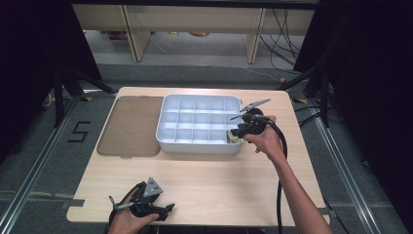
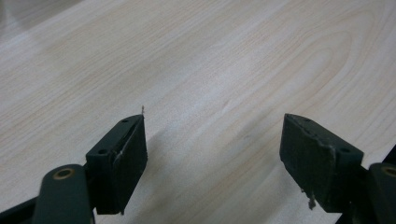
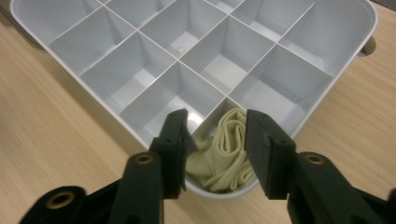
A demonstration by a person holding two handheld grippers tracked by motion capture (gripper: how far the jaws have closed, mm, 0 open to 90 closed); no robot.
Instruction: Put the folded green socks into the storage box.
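Observation:
A white tray with several square compartments stands at the middle back of the wooden table. A folded pale yellow cloth lies in its near right corner compartment. My right gripper hangs just above that compartment with its jaws apart, one on each side of the cloth, and the pads are not pressing on it. From above, the right gripper sits at the tray's near right corner. My left gripper is open over bare wood at the table's front left, with nothing between its jaws.
A flat brownish translucent lid lies on the table just left of the tray. The tray's other compartments hold nothing. Bare tabletop spreads between the tray and the front edge. The right gripper's cable runs along the forearm.

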